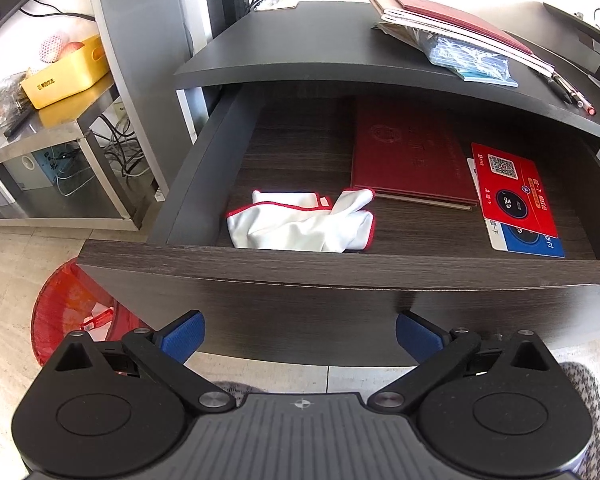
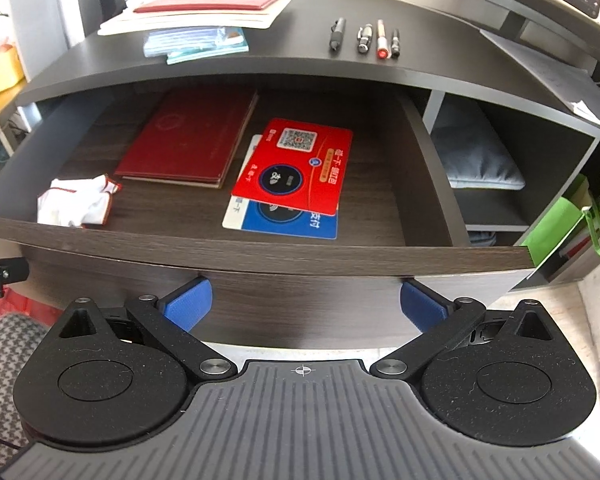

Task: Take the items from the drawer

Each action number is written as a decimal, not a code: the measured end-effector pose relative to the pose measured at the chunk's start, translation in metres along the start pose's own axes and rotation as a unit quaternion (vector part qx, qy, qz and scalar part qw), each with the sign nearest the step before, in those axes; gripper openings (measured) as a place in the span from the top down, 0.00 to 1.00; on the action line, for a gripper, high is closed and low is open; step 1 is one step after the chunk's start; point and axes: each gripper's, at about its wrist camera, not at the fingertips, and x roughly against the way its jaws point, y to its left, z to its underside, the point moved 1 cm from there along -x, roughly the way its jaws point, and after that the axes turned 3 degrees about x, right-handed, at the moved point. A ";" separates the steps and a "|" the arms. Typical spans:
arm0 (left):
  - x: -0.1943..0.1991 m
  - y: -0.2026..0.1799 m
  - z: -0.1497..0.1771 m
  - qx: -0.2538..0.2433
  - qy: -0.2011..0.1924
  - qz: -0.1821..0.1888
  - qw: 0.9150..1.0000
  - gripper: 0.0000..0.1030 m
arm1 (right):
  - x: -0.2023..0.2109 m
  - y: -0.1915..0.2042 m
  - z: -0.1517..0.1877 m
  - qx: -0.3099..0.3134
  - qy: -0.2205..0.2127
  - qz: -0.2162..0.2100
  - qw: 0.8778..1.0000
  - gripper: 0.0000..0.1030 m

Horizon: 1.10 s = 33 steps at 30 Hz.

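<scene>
The dark wood drawer [image 1: 340,270] [image 2: 260,252] stands pulled out under the desk top. Inside lie a white cloth with red trim [image 1: 300,220] [image 2: 74,204], a dark red book [image 1: 408,156] [image 2: 188,142], and a red card [image 1: 514,186] [image 2: 296,166] resting on a blue and white card [image 1: 532,240] [image 2: 284,220]. My left gripper [image 1: 300,338] hangs open in front of the drawer face, below the cloth. My right gripper [image 2: 306,306] is open too, in front of the drawer face below the cards. Neither holds anything.
The desk top [image 1: 300,52] [image 2: 300,52] carries a stack of red booklets and papers [image 1: 452,20] [image 2: 212,4], a blue packet [image 1: 472,60] [image 2: 196,44] and several pens [image 2: 364,40]. A red basket [image 1: 72,312] stands on the floor at left, a green bag [image 2: 564,224] at right.
</scene>
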 end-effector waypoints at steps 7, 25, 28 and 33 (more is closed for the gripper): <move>-0.010 -0.001 -0.013 0.005 -0.002 0.000 1.000 0.01 | -0.015 -0.001 -0.019 0.001 -0.001 0.000 1.000 0.00; -0.058 -0.008 -0.072 0.025 -0.016 0.007 1.000 0.01 | -0.069 -0.007 -0.087 0.001 -0.016 -0.001 1.000 0.00; -0.068 -0.011 -0.081 0.025 -0.009 0.010 1.000 0.01 | -0.082 -0.008 -0.098 -0.004 -0.006 -0.003 1.000 0.00; -0.078 -0.016 -0.092 0.025 -0.009 0.014 1.000 0.00 | -0.094 -0.009 -0.109 -0.008 -0.014 -0.004 1.000 0.00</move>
